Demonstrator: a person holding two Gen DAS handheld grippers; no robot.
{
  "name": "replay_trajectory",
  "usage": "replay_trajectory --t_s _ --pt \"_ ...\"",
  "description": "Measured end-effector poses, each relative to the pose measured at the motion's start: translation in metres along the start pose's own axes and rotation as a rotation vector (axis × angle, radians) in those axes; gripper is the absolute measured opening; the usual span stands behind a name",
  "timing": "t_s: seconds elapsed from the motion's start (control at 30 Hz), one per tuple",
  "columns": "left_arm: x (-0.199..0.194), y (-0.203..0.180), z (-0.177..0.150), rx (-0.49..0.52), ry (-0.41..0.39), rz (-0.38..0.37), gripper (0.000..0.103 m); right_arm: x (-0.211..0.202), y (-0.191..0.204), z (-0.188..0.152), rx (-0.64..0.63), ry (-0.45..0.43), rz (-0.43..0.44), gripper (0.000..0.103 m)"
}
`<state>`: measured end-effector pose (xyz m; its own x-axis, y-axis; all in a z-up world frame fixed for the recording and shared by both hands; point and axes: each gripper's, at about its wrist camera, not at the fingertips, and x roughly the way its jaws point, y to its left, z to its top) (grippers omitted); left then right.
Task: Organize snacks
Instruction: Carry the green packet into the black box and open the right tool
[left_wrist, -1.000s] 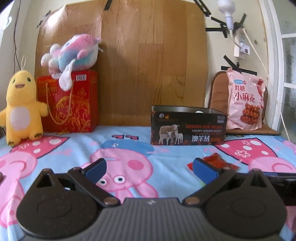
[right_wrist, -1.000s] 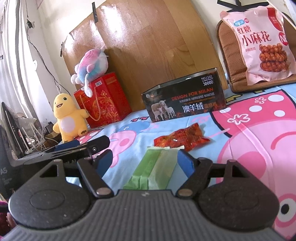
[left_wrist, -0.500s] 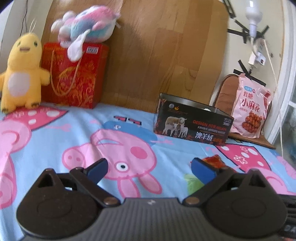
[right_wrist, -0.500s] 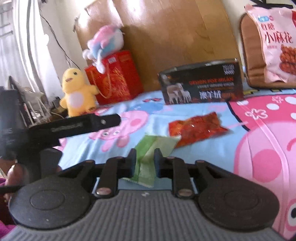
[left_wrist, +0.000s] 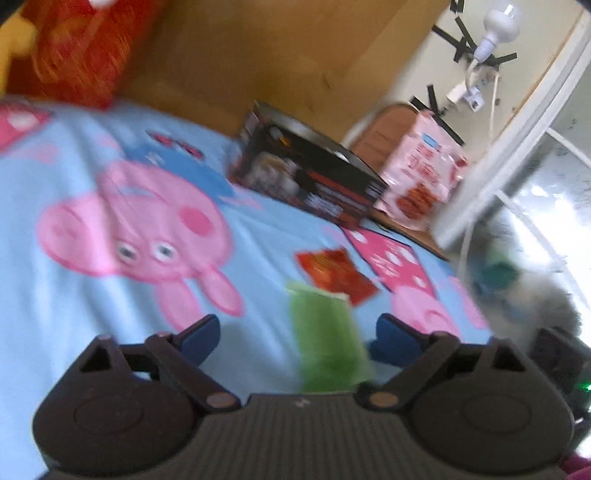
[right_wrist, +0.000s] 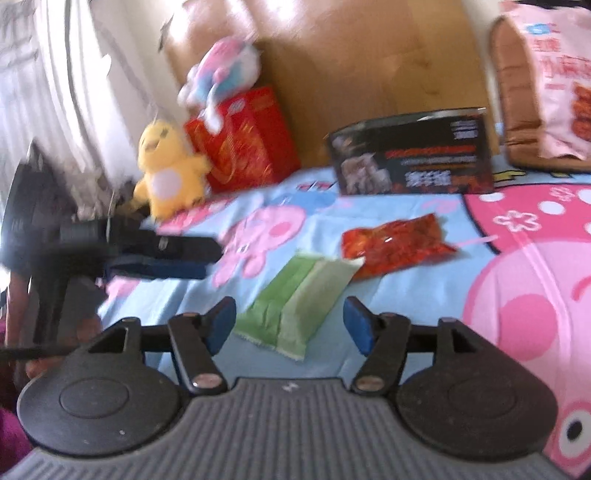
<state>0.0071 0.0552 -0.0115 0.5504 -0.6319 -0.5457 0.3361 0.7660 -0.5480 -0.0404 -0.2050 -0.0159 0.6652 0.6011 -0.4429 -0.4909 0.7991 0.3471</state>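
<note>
A green snack packet (right_wrist: 299, 295) lies flat on the cartoon bedsheet, and a red snack packet (right_wrist: 395, 247) lies just beyond it. My right gripper (right_wrist: 290, 326) is open with its blue pads either side of the green packet's near end. In the left wrist view the green packet (left_wrist: 325, 336) and the red packet (left_wrist: 334, 271) lie ahead, and my left gripper (left_wrist: 295, 334) is open and empty above the sheet. The open black box (right_wrist: 413, 155) stands at the back, also in the left wrist view (left_wrist: 310, 177). Both views are blurred.
A big pink snack bag (left_wrist: 424, 173) leans on a brown cushion at the back right. A red gift bag (right_wrist: 243, 136), a yellow duck toy (right_wrist: 166, 162) and a pastel plush (right_wrist: 221, 70) stand at the back left. The left gripper's body (right_wrist: 147, 251) shows at the right view's left.
My right gripper has gone from shut to open around the green packet. My left gripper has swung right and tilted, bringing both packets into its view.
</note>
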Motion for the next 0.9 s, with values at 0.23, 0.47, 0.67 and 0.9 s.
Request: replay_trajectory --t_s 0.23,0.47,0.67,0.9 --pt "0.032 -0.026 0.007 0.083 0.085 -0.002 0.050 0.023 0.022 0.002 -0.227 0.070 -0.081 0.043" --pt "0.013 -0.054 0.053 0.156 -0.058 -0.063 0.050 0.010 0.008 0.027 -0.146 -0.087 -0.081 0.033" --pt "0.041 -0.074 0.122 0.214 -0.171 -0.024 0.050 0.023 -0.006 0.083 -0.191 -0.245 -0.142 0.033" --pt "0.089 -0.042 0.163 0.071 -0.164 0.054 0.051 0.068 -0.053 0.136 -0.078 -0.259 -0.210 0.035"
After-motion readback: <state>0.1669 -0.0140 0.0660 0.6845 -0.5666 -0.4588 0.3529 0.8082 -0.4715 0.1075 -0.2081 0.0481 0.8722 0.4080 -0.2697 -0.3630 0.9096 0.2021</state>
